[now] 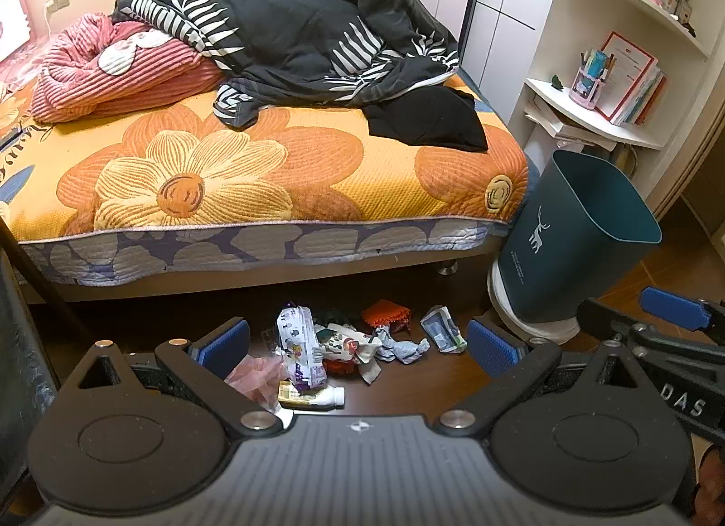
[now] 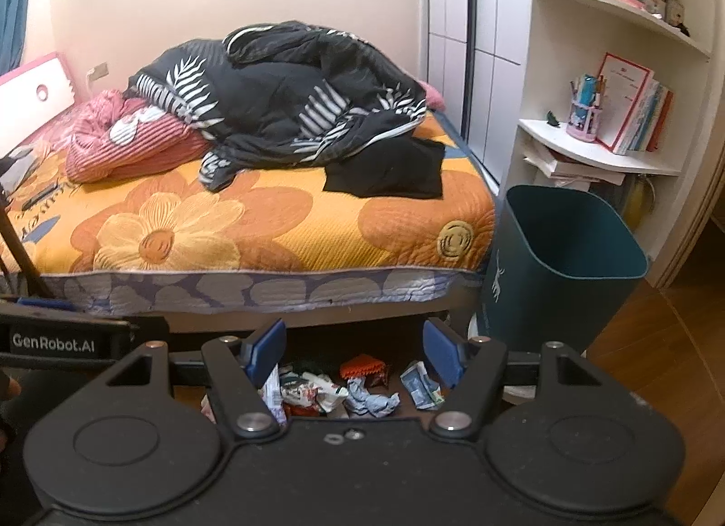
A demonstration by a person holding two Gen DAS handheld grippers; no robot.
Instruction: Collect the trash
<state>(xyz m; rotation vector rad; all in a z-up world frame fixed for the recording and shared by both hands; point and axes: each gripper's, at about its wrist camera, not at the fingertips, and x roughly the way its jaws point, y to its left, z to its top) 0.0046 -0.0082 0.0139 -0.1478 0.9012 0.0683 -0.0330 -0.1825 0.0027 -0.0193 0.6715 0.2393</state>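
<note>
A heap of trash (image 1: 344, 345) lies on the dark wood floor in front of the bed: a white and purple wrapper (image 1: 299, 345), a small bottle (image 1: 312, 398), a pink bag (image 1: 256, 376), an orange packet (image 1: 385, 313), crumpled paper (image 1: 403, 349) and a folded wrapper (image 1: 442, 329). A dark teal bin (image 1: 575, 240) stands to its right, open and tilted. My left gripper (image 1: 358, 345) is open and empty above the heap. My right gripper (image 2: 353, 356) is open and empty, over the same trash (image 2: 358, 385), with the bin (image 2: 562, 267) at its right.
A bed (image 1: 272, 181) with an orange flower cover carries a dark quilt (image 1: 294, 27), a pink blanket (image 1: 113, 68) and a black garment (image 1: 430, 118). A white shelf unit (image 1: 625, 86) with books stands behind the bin. The right gripper shows at the right edge (image 1: 670, 322) of the left wrist view.
</note>
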